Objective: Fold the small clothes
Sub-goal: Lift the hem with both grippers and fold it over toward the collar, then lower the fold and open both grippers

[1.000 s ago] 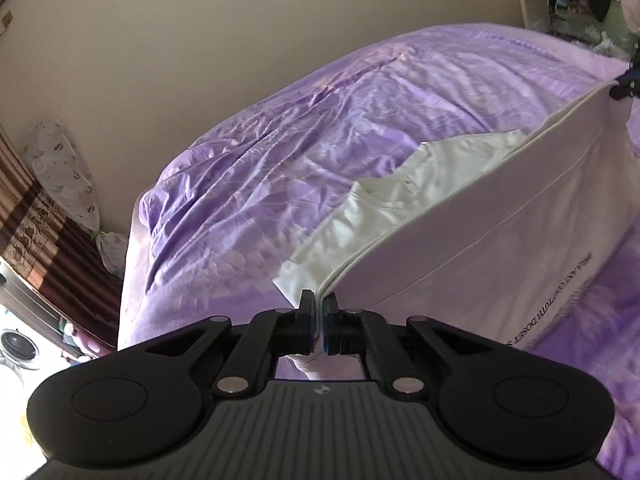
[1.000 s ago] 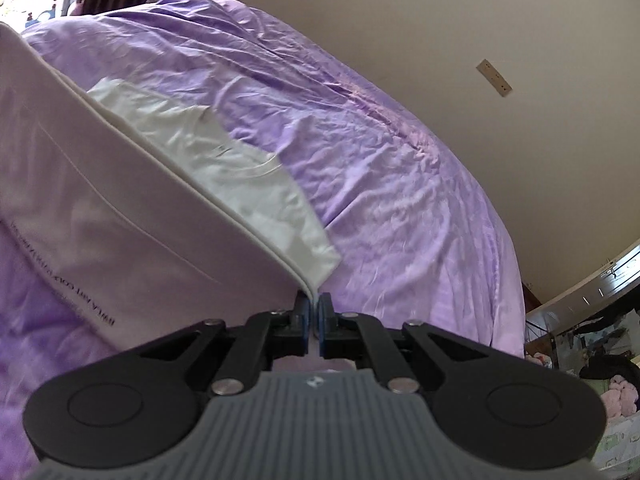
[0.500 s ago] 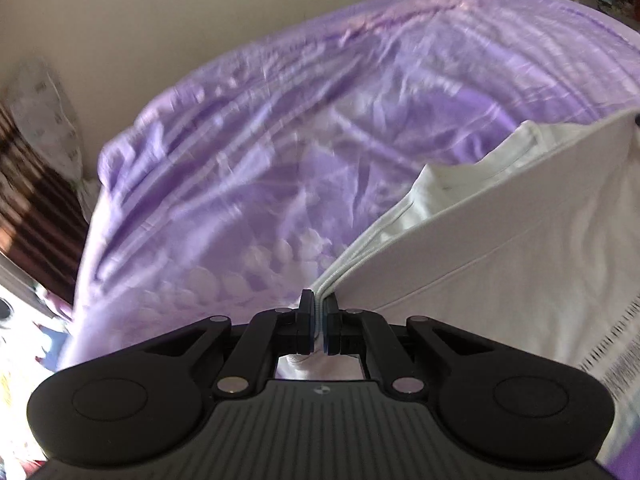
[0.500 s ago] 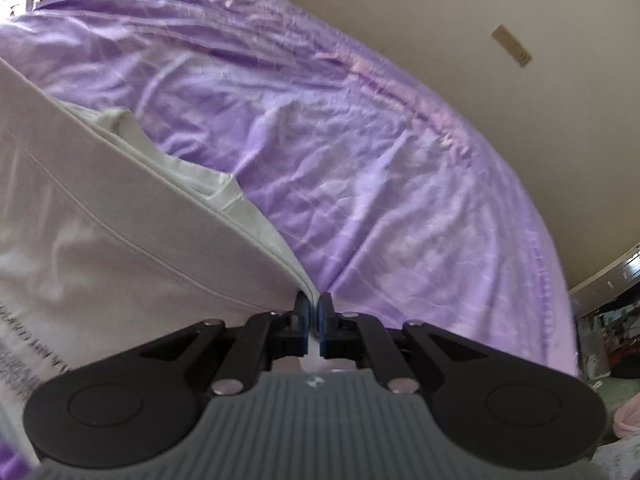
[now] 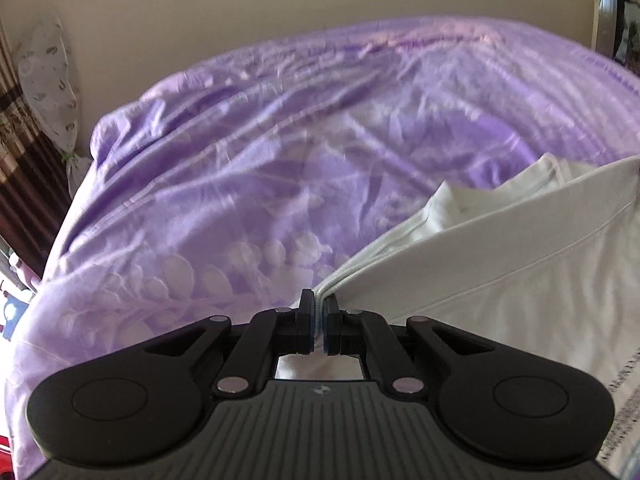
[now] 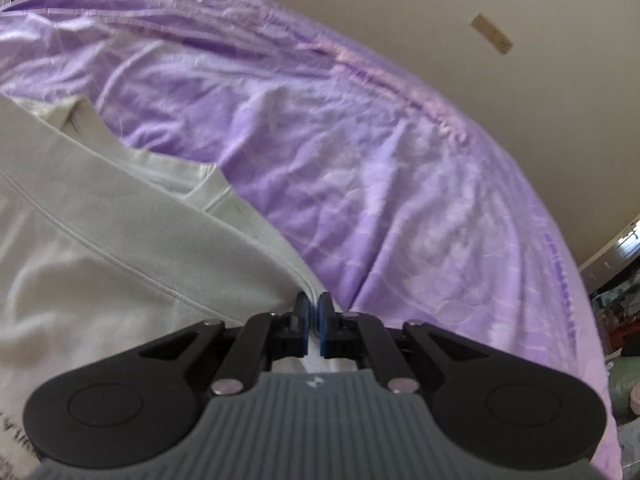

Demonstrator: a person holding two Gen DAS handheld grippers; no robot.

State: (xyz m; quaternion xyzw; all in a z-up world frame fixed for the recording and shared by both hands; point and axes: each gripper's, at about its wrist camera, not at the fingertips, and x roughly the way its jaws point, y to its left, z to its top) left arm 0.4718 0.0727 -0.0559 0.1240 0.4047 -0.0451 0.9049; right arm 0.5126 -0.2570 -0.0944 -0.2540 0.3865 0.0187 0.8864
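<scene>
I keep the left tool and right tool each pinched on a hem corner of the white shirt, stretching it flat over the purple bed for a clean fold.

Home bedroom: bed under purple floral cover, striped curtain.

A bed covered by a wrinkled purple sheet with a pale leaf pattern carries one item: a white garment, folded over itself, lying near the bed's near edge. Its far edge meets a beige wall.
</scene>
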